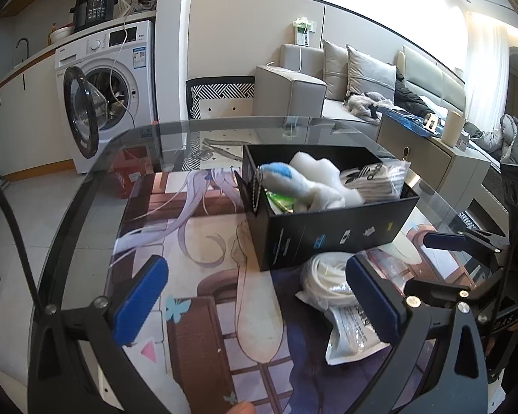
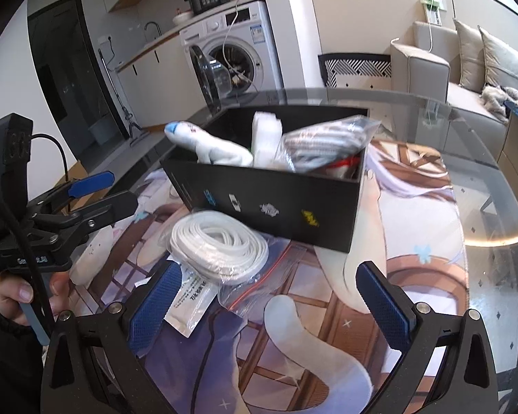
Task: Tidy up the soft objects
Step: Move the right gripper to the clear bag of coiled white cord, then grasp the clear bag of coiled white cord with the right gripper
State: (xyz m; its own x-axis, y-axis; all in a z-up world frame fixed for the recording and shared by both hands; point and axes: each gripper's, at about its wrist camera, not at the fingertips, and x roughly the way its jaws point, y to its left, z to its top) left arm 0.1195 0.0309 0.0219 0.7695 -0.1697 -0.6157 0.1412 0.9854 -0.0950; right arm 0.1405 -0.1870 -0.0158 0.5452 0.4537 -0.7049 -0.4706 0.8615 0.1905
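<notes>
A black box stands on the printed mat and holds a white and blue plush toy and a clear bag of grey cord. A clear bag with a coil of white band lies on the mat just in front of the box. My left gripper is open and empty, its right finger beside the bag. My right gripper is open and empty, just behind the bag. Each gripper also shows in the other's view, the left one and the right one.
The printed mat lies on a round glass table. A washing machine with its door open stands behind, a chair and a sofa beyond the table's far edge.
</notes>
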